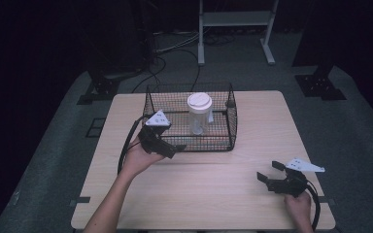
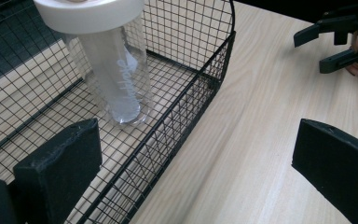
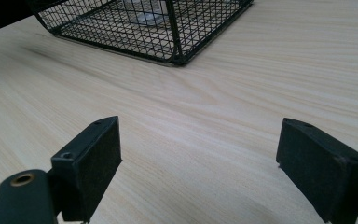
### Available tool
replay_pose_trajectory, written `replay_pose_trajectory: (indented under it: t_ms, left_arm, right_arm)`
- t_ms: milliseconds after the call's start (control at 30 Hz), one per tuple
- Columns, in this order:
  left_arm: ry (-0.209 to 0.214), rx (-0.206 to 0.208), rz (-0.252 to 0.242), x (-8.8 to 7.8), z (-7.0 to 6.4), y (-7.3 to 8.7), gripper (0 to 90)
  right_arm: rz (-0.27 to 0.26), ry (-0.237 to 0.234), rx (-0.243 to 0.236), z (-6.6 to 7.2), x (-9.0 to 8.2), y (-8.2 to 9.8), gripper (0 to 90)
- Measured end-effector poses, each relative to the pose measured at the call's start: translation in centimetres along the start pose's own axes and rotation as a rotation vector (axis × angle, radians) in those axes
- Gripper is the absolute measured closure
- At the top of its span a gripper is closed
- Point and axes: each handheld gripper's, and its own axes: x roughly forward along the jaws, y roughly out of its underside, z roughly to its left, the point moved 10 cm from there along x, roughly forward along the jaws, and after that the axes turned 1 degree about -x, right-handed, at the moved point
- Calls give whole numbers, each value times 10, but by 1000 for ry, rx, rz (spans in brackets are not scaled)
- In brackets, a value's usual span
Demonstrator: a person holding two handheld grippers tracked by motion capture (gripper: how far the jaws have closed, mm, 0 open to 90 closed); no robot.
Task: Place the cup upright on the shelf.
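Observation:
A black wire basket (image 1: 234, 121) stands at the table's far middle. Upright inside it is a clear plastic bottle (image 1: 197, 119) with a wide white lid (image 1: 199, 102). My left gripper (image 1: 176, 147) is open at the basket's front left corner. In the left gripper view (image 2: 196, 140) its jaws straddle the basket's front wall (image 2: 186, 107), one over the basket floor and one over the table, with the bottle (image 2: 116, 79) ahead and untouched. My right gripper (image 1: 268, 171) stands open and empty over the table's near right, as the right gripper view (image 3: 200, 135) also shows, facing the basket (image 3: 168, 28).
The light wood table (image 1: 199, 194) stretches between the two grippers. Beyond it on the grey floor are a white frame's legs (image 1: 201, 43), black stand bases (image 1: 104, 90) (image 1: 320, 85) and loose cables (image 1: 175, 48). The right gripper (image 2: 335, 42) appears far off in the left gripper view.

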Motion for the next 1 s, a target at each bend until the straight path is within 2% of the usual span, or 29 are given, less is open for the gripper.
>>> replay_pose_trajectory:
  t_ms: [500, 633, 1000]
  left_arm:
    - [16, -24, -11, -3, -13, 22, 5]
    - [24, -24, 0, -1, -17, 31, 5]
    - [37, -47, -20, 0, -22, 44, 5]
  right_arm:
    - [5, 1, 2, 1, 0, 1, 129]
    - [7, 2, 3, 1, 0, 1, 129]
    - [8, 6, 2, 1, 0, 1, 129]
